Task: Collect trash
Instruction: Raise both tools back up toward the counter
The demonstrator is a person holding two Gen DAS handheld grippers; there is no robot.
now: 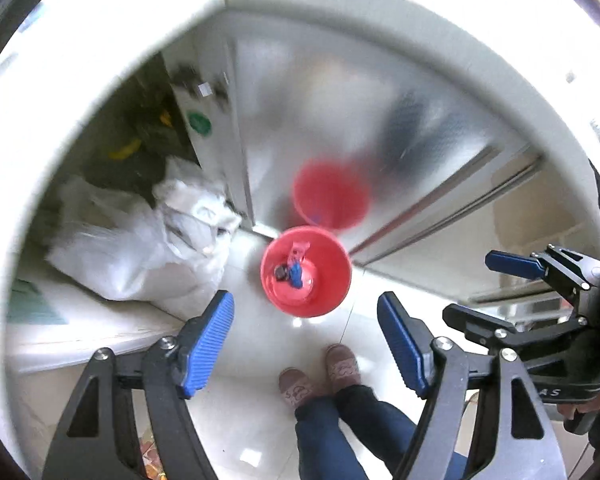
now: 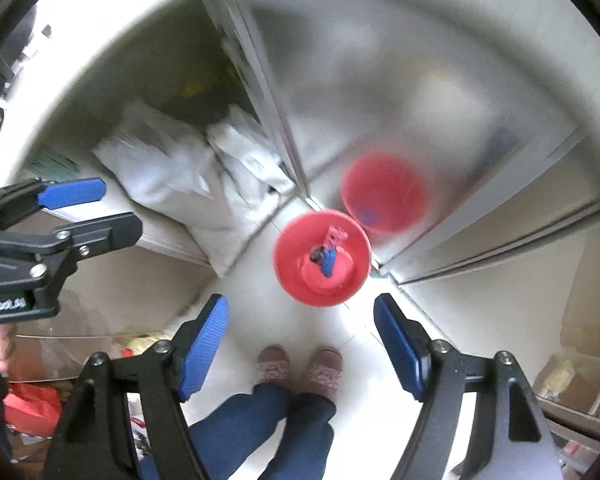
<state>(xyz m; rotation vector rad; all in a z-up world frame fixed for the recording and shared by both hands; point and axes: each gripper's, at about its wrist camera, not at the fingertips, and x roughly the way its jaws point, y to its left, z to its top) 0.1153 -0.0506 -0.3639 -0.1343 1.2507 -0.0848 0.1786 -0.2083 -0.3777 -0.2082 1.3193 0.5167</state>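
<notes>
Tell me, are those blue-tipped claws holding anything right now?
Nothing is held. The left gripper and right gripper both stand open and empty, high above the round red plastic bin, where the trash already lies.

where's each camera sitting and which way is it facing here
Left wrist: sits on the left gripper, looking steeply down at a red bucket on the floor; its own open blue-padded fingers, the right gripper at the frame's right edge, and the person's shoes show.
Right wrist: sits on the right gripper, also facing steeply down; the left gripper shows at the frame's left edge.
Shared: the bucket, its reflection in the metal door, white bags, shoes.
</notes>
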